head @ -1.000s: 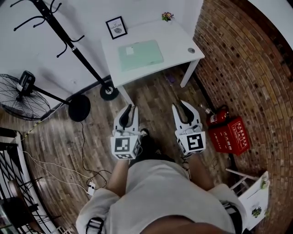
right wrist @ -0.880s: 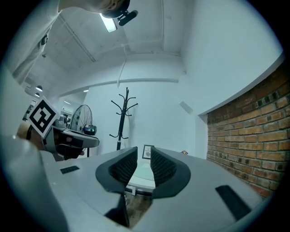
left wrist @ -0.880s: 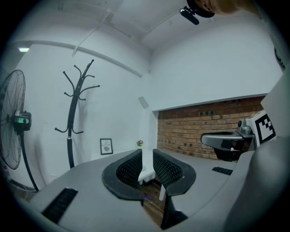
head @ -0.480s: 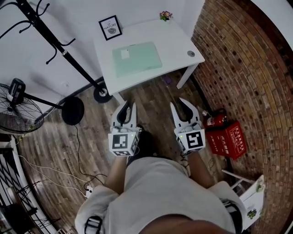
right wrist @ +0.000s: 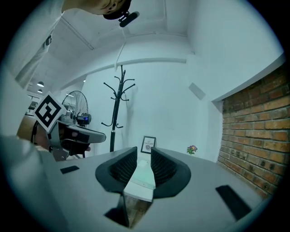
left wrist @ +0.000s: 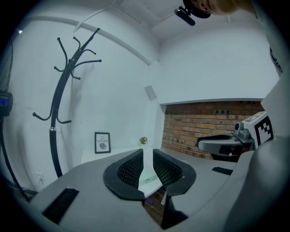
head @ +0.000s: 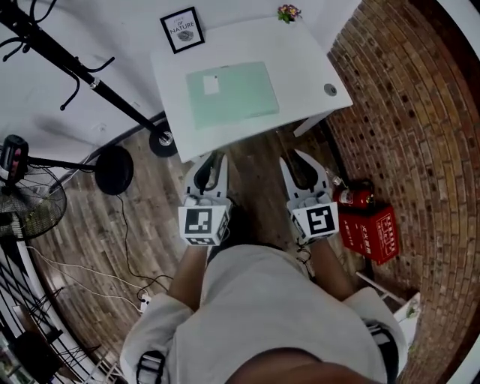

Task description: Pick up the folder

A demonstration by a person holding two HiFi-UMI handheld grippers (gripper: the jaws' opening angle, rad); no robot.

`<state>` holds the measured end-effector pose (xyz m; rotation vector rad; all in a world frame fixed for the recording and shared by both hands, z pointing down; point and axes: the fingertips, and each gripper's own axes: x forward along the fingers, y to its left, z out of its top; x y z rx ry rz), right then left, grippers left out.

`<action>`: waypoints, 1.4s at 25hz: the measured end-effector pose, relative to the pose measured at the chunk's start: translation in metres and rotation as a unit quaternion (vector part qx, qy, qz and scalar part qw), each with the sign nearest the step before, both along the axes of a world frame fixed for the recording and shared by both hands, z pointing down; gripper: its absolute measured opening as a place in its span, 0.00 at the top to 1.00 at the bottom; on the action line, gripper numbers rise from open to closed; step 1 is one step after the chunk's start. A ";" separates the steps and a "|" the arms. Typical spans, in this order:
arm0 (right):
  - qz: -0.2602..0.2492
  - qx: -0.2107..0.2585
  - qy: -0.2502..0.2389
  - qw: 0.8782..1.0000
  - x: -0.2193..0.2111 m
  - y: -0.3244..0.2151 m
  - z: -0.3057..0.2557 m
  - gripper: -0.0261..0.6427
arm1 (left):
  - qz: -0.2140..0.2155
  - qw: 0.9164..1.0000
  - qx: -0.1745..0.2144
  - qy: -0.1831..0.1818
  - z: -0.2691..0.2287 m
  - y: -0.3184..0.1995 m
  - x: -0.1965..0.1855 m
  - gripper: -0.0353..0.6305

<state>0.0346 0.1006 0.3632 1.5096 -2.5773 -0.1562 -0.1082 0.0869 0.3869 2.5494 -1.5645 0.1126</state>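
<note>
The pickup proper has not begun: the pale green folder (head: 231, 94) lies flat and untouched in the middle of the white desk (head: 307, 56), with a framed picture (head: 182, 30) standing at the desk's far left and a small pot of flowers (head: 288, 13) at its far right. The person stands at the desk's near edge, and both grippers are held out roughly level toward it, short of the folder and touching neither it nor the desk. The left gripper (head: 212, 165) has its fingers (left wrist: 129, 170) parted by a narrow gap with nothing between them; only the desk and folder show through the gap, further off. The right gripper (head: 296, 165) has its fingers (right wrist: 121, 168) spread a little wider and is likewise empty. A coat stand (head: 97, 82) rises left of the desk and a fire extinguisher (head: 352, 196) sits by the brick wall on the right, both out of the way. By my judgement nearly everything is left: reaching over the near edge, getting fingers onto an edge of the thin, flat folder, closing on it and lifting
</note>
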 end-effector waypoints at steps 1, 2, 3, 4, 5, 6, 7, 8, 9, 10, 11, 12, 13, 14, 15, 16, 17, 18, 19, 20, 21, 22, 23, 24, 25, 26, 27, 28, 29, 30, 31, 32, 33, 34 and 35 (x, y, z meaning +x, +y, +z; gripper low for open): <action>-0.005 0.000 0.001 1.000 -0.004 -0.008 0.002 0.82 | -0.002 1.000 -0.004 0.002 0.003 -0.008 -0.004 0.84; -0.008 -0.003 0.001 1.000 -0.008 -0.016 0.004 0.82 | -0.004 1.000 -0.008 0.005 0.005 -0.016 -0.007 0.84; -0.009 -0.009 0.001 1.000 -0.010 -0.024 0.006 0.82 | -0.005 1.000 -0.011 0.006 0.006 -0.023 -0.011 0.84; -0.008 -0.015 0.002 1.000 -0.012 -0.032 0.009 0.82 | -0.004 1.000 -0.013 0.006 0.007 -0.031 -0.014 0.84; -0.005 -0.022 0.005 1.000 -0.014 -0.040 0.010 0.82 | -0.003 1.000 -0.014 0.005 0.008 -0.039 -0.017 0.84; -0.002 -0.028 0.009 1.000 -0.015 -0.048 0.011 0.82 | -0.001 1.000 -0.016 0.005 0.008 -0.046 -0.019 0.84; -0.001 -0.031 0.013 0.999 -0.017 -0.056 0.011 0.82 | 0.001 1.000 -0.017 0.004 0.008 -0.053 -0.021 0.84; -0.001 -0.030 0.014 0.999 -0.019 -0.063 0.011 0.82 | 0.003 1.000 -0.018 0.004 0.008 -0.060 -0.023 0.84; -0.001 -0.028 0.013 1.000 -0.021 -0.069 0.010 0.82 | 0.006 1.000 -0.018 0.003 0.009 -0.066 -0.025 0.84; -0.001 -0.025 0.011 1.000 -0.022 -0.074 0.010 0.82 | 0.009 1.000 -0.020 0.000 0.011 -0.072 -0.026 0.84; 0.000 -0.024 0.008 1.000 -0.023 -0.080 0.010 0.82 | 0.013 1.000 -0.022 -0.004 0.014 -0.078 -0.027 0.84; 0.002 -0.024 0.005 1.000 -0.022 -0.085 0.010 0.82 | 0.016 1.000 -0.025 -0.007 0.016 -0.083 -0.026 0.84; 0.003 -0.024 0.004 1.000 -0.020 -0.089 0.010 0.82 | 0.019 0.999 -0.028 -0.008 0.017 -0.088 -0.024 0.84; 0.004 -0.026 0.004 1.000 -0.018 -0.092 0.010 0.82 | 0.020 0.999 -0.032 -0.006 0.017 -0.091 -0.022 0.84; 0.004 -0.028 0.004 1.000 -0.015 -0.096 0.010 0.82 | 0.019 0.999 -0.035 -0.003 0.017 -0.094 -0.020 0.84; 0.005 -0.033 0.005 0.999 -0.011 -0.100 0.012 0.82 | 0.018 0.999 -0.039 -0.001 0.018 -0.097 -0.018 0.84; 0.006 -0.039 0.006 0.999 -0.007 -0.104 0.013 0.82 | 0.016 0.999 -0.043 -0.001 0.020 -0.100 -0.016 0.84; 0.008 -0.046 0.007 0.999 -0.003 -0.109 0.015 0.81 | 0.014 0.999 -0.046 -0.003 0.022 -0.104 -0.015 0.84; 0.010 -0.053 0.010 0.998 0.002 -0.115 0.017 0.81 | 0.010 0.999 -0.049 -0.005 0.023 -0.109 -0.013 0.84; 0.009 -0.058 0.012 0.998 0.006 -0.121 0.018 0.81 | 0.007 0.999 -0.050 -0.007 0.023 -0.114 -0.011 0.84; 0.005 -0.058 0.013 0.998 0.009 -0.127 0.020 0.81 | 0.002 0.999 -0.050 -0.008 0.022 -0.119 -0.008 0.84; -0.001 -0.056 0.012 0.998 0.012 -0.134 0.020 0.81 | -0.003 0.999 -0.049 -0.008 0.022 -0.125 -0.005 0.84; -0.008 -0.053 0.010 0.999 0.014 -0.141 0.021 0.81 | -0.009 0.999 -0.047 -0.007 0.021 -0.130 -0.003 0.84; -0.015 -0.051 0.007 0.999 0.016 -0.147 0.022 0.81 | -0.014 0.999 -0.046 -0.006 0.020 -0.134 0.000 0.84; -0.021 -0.051 0.003 0.998 0.018 -0.152 0.023 0.81 | -0.018 0.999 -0.045 -0.004 0.020 -0.138 0.003 0.84; -0.024 -0.052 0.000 0.998 0.021 -0.158 0.023 0.81 | -0.022 0.999 -0.046 -0.004 0.020 -0.142 0.006 0.84; -0.026 -0.053 -0.002 0.998 0.024 -0.165 0.023 0.81 | -0.023 0.999 -0.047 -0.006 0.021 -0.147 0.009 0.84; -0.027 -0.053 -0.003 0.998 0.027 -0.172 0.023 0.81 | -0.025 0.998 -0.049 -0.008 0.022 -0.153 0.012 0.84; -0.029 -0.053 -0.005 0.998 0.030 -0.179 0.022 0.81 | -0.026 0.998 -0.051 -0.010 0.023 -0.159 0.014 0.84; -0.032 -0.053 -0.008 0.998 0.032 -0.184 0.022 0.81 | -0.028 0.998 -0.053 -0.010 0.024 -0.164 0.017 0.84; -0.035 -0.053 -0.009 0.998 0.035 -0.188 0.023 0.81 | -0.029 0.998 -0.055 -0.011 0.025 -0.168 0.020 0.84; -0.036 -0.055 -0.011 0.998 0.039 -0.191 0.025 0.81 | -0.030 0.998 -0.056 -0.012 0.026 -0.171 0.023 0.84; -0.037 -0.059 -0.012 0.997 0.043 -0.195 0.029 0.81 | -0.031 0.998 -0.057 -0.015 0.028 -0.175 0.027 0.84; -0.038 -0.064 -0.014 0.997 0.047 -0.199 0.032 0.81 | -0.033 0.998 -0.059 -0.018 0.030 -0.178 0.030 0.84; -0.040 -0.068 -0.015 0.997 0.051 -0.202 0.034 0.81 | -0.035 0.997 -0.061 -0.021 0.032 -0.180 0.034 0.84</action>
